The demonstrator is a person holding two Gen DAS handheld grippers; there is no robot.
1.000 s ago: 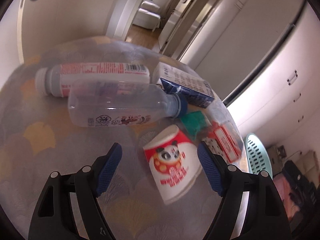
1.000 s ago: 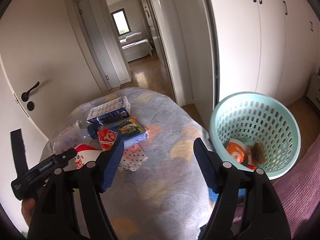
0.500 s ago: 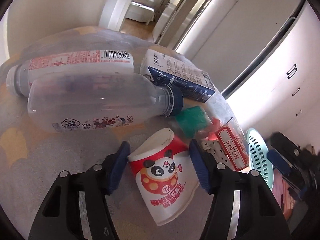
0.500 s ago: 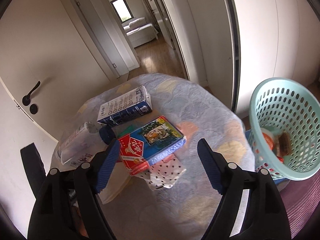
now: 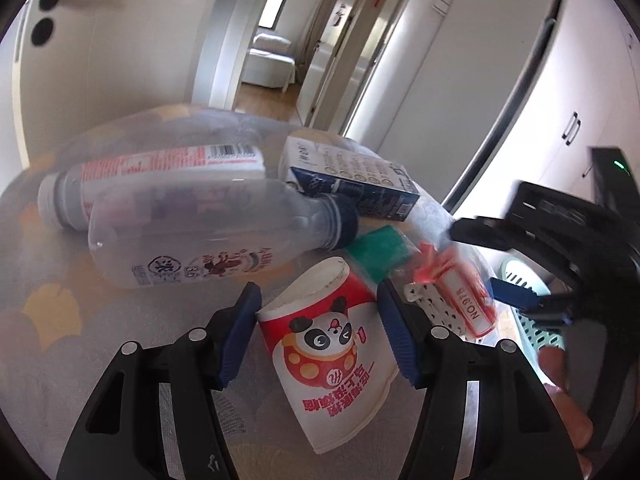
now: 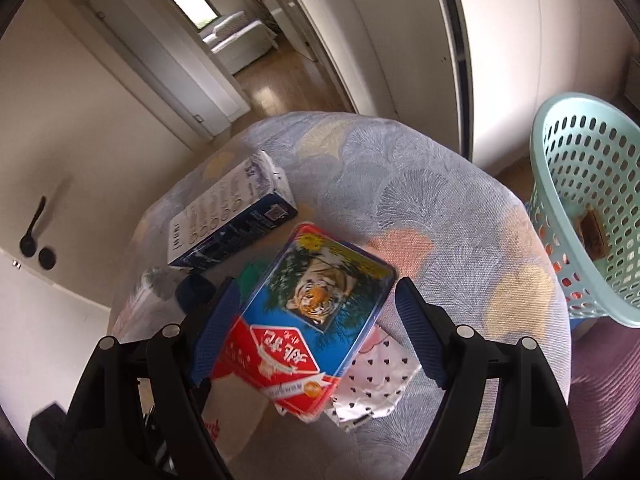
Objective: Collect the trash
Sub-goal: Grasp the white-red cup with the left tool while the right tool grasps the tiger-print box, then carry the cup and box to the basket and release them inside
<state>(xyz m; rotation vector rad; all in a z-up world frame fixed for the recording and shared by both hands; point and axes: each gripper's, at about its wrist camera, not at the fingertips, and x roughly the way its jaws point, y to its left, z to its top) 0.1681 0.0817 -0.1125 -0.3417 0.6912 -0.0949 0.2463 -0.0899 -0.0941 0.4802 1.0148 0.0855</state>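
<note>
My left gripper [image 5: 318, 332] straddles the panda paper cup [image 5: 334, 356], which lies on its side on the patterned tablecloth [image 5: 44, 360]; both pads sit at its sides, though I cannot tell whether they press it. Just beyond the cup lies a clear bottle [image 5: 208, 236], behind that a white bottle [image 5: 160, 176] and a blue carton [image 5: 352, 180]. My right gripper [image 6: 320, 328] gapes wide around the tiger box [image 6: 308, 312], its pads apart from it. A spotted wrapper [image 6: 376, 376] lies under the box. The teal basket [image 6: 580, 168] stands farther right.
</note>
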